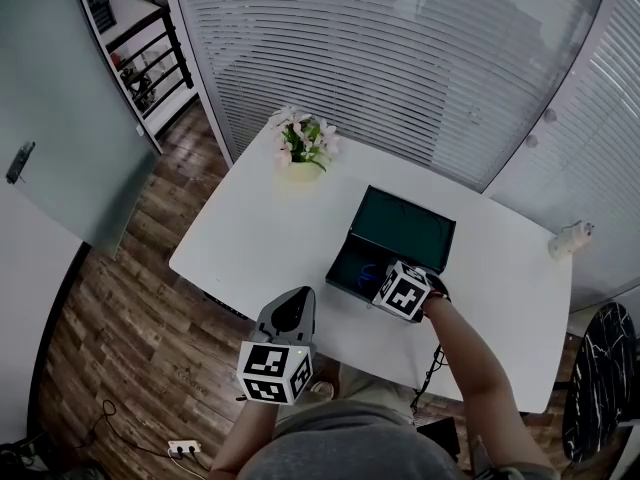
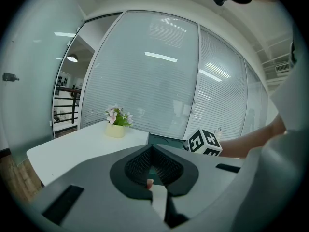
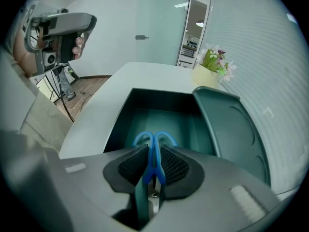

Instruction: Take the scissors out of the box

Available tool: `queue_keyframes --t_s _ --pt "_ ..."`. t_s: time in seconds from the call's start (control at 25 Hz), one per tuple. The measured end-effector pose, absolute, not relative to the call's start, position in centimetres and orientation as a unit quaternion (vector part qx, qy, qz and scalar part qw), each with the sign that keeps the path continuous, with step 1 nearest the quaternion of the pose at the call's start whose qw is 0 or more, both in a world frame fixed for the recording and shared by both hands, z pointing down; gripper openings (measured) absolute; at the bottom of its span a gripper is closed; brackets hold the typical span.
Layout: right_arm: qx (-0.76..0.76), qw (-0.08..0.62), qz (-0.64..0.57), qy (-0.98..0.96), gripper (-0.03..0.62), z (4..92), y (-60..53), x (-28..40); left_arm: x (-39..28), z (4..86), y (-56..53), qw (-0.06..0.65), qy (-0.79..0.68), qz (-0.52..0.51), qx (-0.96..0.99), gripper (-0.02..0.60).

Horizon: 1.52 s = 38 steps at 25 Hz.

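Observation:
A dark green box lies open on the white table, its lid tipped back. Blue-handled scissors lie inside it, seen from above as a bit of blue. My right gripper reaches down into the box and is shut on the scissors' handles, with the two loops sticking out past the pads. In the head view the right gripper sits at the box's near edge under its marker cube. My left gripper hovers shut and holding nothing at the table's near edge, left of the box.
A pot of pink flowers stands at the table's far left corner. A small white object sits at the far right edge. Wooden floor lies to the left, with a power strip on it. Glass walls with blinds stand behind.

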State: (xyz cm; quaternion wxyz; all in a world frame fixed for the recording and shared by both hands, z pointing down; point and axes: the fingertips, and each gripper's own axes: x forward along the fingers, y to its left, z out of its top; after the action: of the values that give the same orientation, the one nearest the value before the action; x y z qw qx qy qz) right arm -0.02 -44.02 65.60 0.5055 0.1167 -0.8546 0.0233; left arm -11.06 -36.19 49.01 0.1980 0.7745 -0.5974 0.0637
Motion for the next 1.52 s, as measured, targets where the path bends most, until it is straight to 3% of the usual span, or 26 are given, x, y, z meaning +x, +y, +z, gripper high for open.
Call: queue_keyframes --t_s 1.52 --pt "0.396 0.254 -0.058 -0.881 0.089 49.0 -37.6 1.6 -10.3 47.4 -24.6 0.183 -0.573 0.058 0.797 0.005"
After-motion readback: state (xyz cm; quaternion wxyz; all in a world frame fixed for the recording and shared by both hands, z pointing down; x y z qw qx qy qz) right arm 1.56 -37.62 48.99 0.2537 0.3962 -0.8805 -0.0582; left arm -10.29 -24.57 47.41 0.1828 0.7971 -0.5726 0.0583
